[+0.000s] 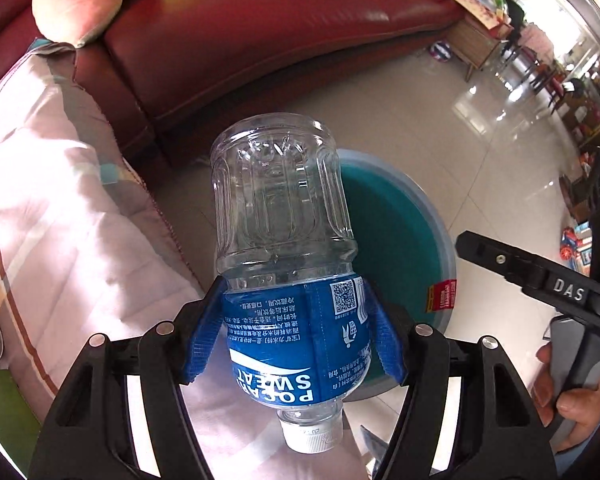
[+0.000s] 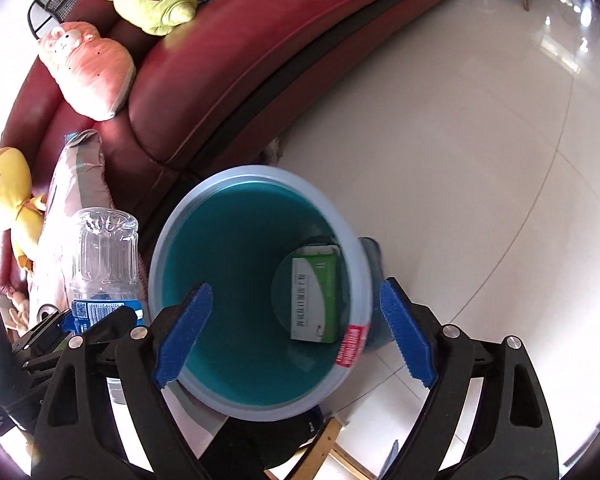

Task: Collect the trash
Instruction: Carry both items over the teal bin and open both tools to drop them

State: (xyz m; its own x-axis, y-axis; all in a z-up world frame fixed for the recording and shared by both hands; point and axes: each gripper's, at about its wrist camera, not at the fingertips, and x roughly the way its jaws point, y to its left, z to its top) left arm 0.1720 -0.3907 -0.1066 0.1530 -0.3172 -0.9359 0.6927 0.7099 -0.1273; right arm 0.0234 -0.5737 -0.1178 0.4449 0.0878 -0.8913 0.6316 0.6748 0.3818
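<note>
While both grippers point steeply down over a living-room floor, the scene reads as follows.

Bin: round bucket, pale blue-grey rim, teal inside, standing on glossy tiles just in front of a red leather sofa.
Bin contents: one white-and-green carton lying flat on the bottom, toward the right side; nothing else visible inside.
Bin label: red sticker on the near-right rim.
L gripper: left gripper clamped on a clear plastic bottle w/ blue label; blue pads press the label on both sides. Bottle is upside down, white cap near the camera, base pointing away; looks empty.
Bottle position: held in the air left of the bin, not yet over its mouth; partly overlaps the rim in the left view.
R gripper: right gripper released, jaws wide apart, nothing between them; it hangs above the bin's opening.
Edges: sofa front runs far-left of the bin; a pink striped cushion sits left of the bottle.
Open room: bare tile floor stretches right and far, unobstructed.
Person: a hand grips the right tool's handle at the right edge.
</note>
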